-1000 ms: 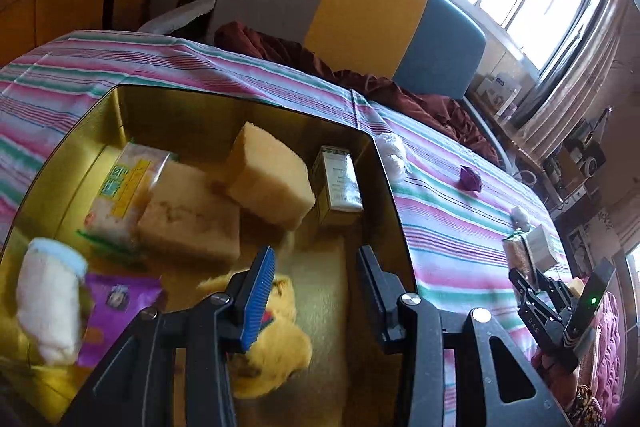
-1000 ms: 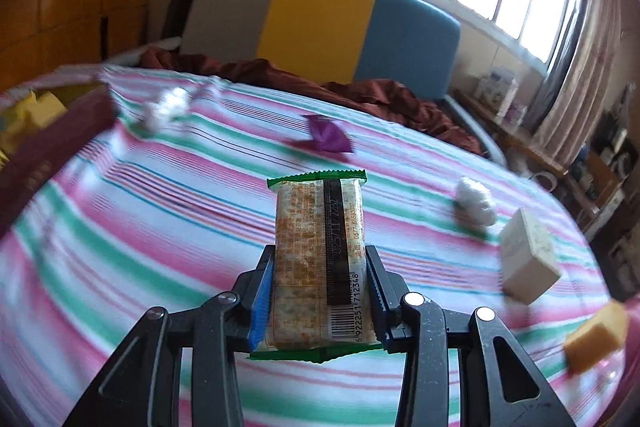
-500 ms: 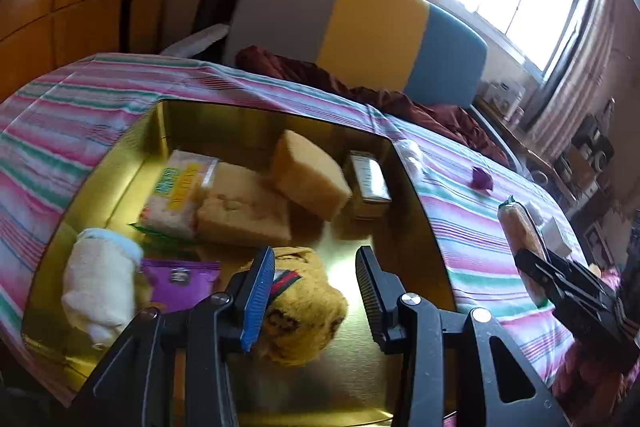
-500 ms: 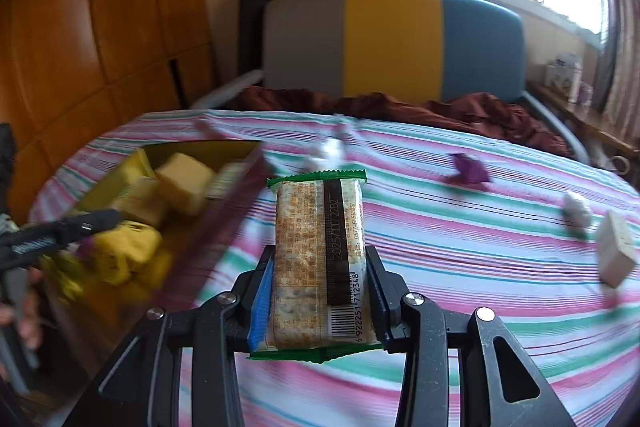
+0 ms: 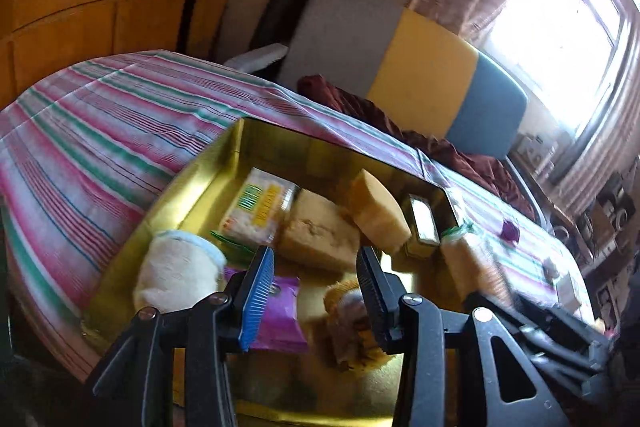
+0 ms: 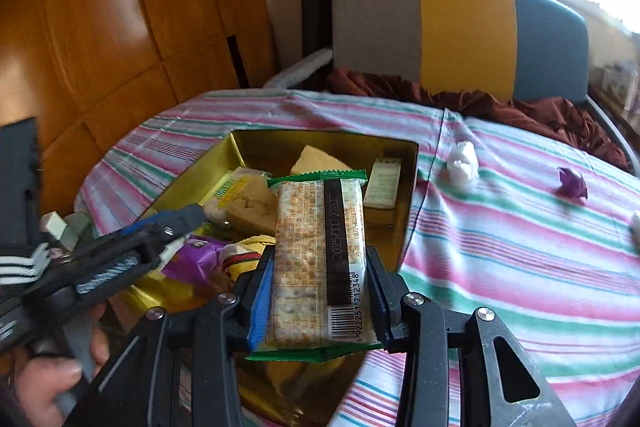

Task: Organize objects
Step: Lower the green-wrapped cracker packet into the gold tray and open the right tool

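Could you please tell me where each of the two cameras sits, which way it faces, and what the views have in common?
Left wrist: sits on the left gripper, looking down over its empty, parted fingers into the gold tin; the right gripper enters at right.
Right wrist: sits on the right gripper, looking along the clamped cracker packet towards the tin; the left gripper and a hand show at left.
Shared: tin, striped cloth, each other's gripper.

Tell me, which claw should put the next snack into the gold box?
The right claw. It already grips the cracker pack and hangs at the gold box, so it likely just needs to lower and let go. The left claw is over the box too, but holds nothing.
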{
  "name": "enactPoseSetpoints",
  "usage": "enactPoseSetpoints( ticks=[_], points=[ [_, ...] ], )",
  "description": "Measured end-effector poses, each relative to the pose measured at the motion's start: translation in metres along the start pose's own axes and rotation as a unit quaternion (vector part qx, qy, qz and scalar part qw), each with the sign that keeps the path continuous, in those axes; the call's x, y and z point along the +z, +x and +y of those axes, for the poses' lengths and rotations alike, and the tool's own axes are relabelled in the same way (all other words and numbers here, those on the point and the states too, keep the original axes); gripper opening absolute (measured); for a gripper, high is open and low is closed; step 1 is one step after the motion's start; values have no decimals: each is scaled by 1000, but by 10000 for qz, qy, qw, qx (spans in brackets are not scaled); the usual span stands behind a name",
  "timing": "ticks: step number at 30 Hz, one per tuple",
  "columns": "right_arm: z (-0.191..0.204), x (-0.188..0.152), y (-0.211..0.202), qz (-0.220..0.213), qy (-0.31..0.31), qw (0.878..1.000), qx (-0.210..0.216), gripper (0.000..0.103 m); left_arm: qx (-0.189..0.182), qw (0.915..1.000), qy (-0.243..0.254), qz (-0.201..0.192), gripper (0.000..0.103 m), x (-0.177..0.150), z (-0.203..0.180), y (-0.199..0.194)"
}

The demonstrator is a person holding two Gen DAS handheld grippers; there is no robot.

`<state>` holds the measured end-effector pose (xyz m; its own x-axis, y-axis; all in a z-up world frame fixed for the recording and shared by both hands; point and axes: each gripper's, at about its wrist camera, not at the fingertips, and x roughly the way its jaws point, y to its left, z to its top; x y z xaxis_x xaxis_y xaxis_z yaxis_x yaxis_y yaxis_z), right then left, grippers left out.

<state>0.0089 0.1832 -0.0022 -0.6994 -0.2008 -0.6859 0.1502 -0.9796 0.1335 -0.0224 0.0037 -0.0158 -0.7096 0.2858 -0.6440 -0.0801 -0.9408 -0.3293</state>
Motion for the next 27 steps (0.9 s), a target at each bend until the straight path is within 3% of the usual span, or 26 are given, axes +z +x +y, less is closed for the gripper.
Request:
enactPoseSetpoints(
  ticks=[7,13,22,27],
  points=[
    [9,1,27,264,77,9991,-321,42,12,9999,-157,-47,43,3,6,-4],
    [3,5,35,216,25,9977,-638,44,-54,9999,-83,59,43,-2,0,-2],
    [-20,-3,8,-104,371,9984,-425,54,-173,9997,89,171,43,-10,-13,0],
    [-34,-4,-6,-241,415,9973,-548,58,-304,9990,233,237,43,-15,-23,1]
  ],
)
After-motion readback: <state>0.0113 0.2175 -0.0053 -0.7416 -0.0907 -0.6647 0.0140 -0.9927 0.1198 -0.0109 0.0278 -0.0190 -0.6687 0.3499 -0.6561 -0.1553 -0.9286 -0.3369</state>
